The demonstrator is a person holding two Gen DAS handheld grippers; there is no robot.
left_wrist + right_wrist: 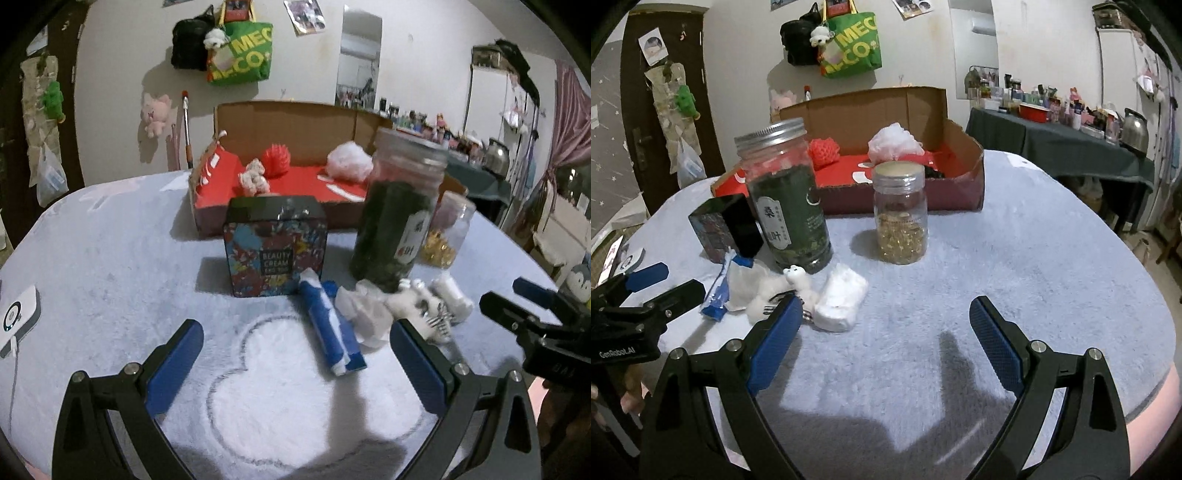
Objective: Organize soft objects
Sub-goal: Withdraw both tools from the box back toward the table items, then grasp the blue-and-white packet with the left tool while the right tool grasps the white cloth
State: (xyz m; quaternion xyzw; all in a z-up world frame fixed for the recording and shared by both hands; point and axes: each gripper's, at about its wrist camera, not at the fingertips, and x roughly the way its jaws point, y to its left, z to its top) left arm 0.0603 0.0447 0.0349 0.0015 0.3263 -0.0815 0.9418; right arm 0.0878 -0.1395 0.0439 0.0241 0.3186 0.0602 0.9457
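On the pale fluffy table cover lie a white plush bear (798, 284), a white soft pack (842, 299), a crumpled white cloth (364, 310) and a blue-and-white tube (332, 328). Behind them, the red-lined cardboard box (960, 147) holds a red pouf (823, 151), a white pouf (895, 142) and a small plush (253, 179). My left gripper (295, 326) hangs open just short of the tube, holding nothing. My right gripper (886, 302) is open over bare cover; its left finger is beside the bear and the pack.
A patterned cream box (275, 247), a tall jar of green leaves (786, 199) and a smaller jar of golden capsules (901, 214) stand between the soft things and the cardboard box. A white device (18, 317) lies at the left edge. A dark-clothed side table (1052, 140) stands behind on the right.
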